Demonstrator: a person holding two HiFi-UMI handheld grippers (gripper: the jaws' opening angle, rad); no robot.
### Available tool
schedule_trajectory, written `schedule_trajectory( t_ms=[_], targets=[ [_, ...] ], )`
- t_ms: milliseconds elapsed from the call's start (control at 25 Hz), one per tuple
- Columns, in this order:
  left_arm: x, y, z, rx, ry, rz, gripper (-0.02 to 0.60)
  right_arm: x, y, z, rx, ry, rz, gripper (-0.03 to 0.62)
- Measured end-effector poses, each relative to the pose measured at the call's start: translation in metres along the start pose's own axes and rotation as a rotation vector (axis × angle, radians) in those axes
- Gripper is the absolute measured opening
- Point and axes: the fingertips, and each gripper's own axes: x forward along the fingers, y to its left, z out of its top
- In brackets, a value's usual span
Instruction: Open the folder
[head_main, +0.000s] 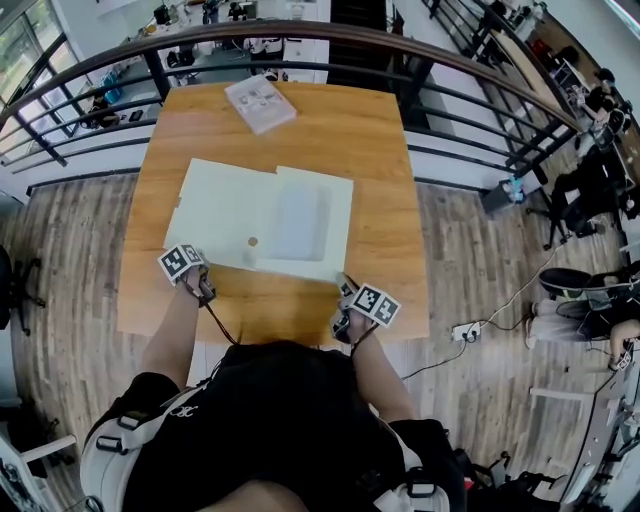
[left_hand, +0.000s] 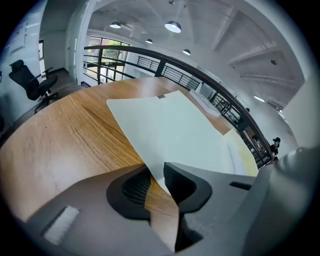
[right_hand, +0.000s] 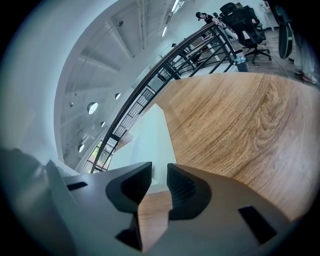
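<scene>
**Both tongs released at the folder's near corners**

Head view: the pale folder (head_main: 262, 215) lies flat in the middle of the table (head_main: 385, 150), with a booklet (head_main: 259, 103) well beyond it at the far edge. The left gripper (head_main: 185, 265) is at the folder's near-left corner and the right gripper (head_main: 355, 298) is just off its near-right corner.

Left gripper view: the jaws of the left gripper (left_hand: 157, 172) stand a little apart. The folder's (left_hand: 175, 130) corner dips into the gap by the right-hand jaw and is not pinched, and bare wood (left_hand: 65, 135) shows beside it.

Right gripper view: the jaws of the right gripper (right_hand: 159, 172) stand apart with nothing between them. Only the tabletop (right_hand: 240, 130) shows in the gap, and the folder's (right_hand: 150, 137) edge lies just ahead.
</scene>
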Motion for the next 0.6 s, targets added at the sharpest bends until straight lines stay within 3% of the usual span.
schedule_trajectory(
  t_ms=[200,360,600],
  targets=[
    [-0.019,0.009,0.006,-0.034,-0.075,-0.055,0.144,-0.001,0.002,-0.001,-0.085,0.033,-0.060,0.098],
    [-0.048,-0.003,0.015,0.103,-0.160,-0.097,0.166,-0.004,0.007,0.006,-0.164,0.035,-0.096,0.098],
    [-0.114,-0.033,0.039,0.282,-0.354,-0.116,0.166,-0.024,0.037,0.049,-0.317,-0.113,-0.085,0.098]
  ],
)
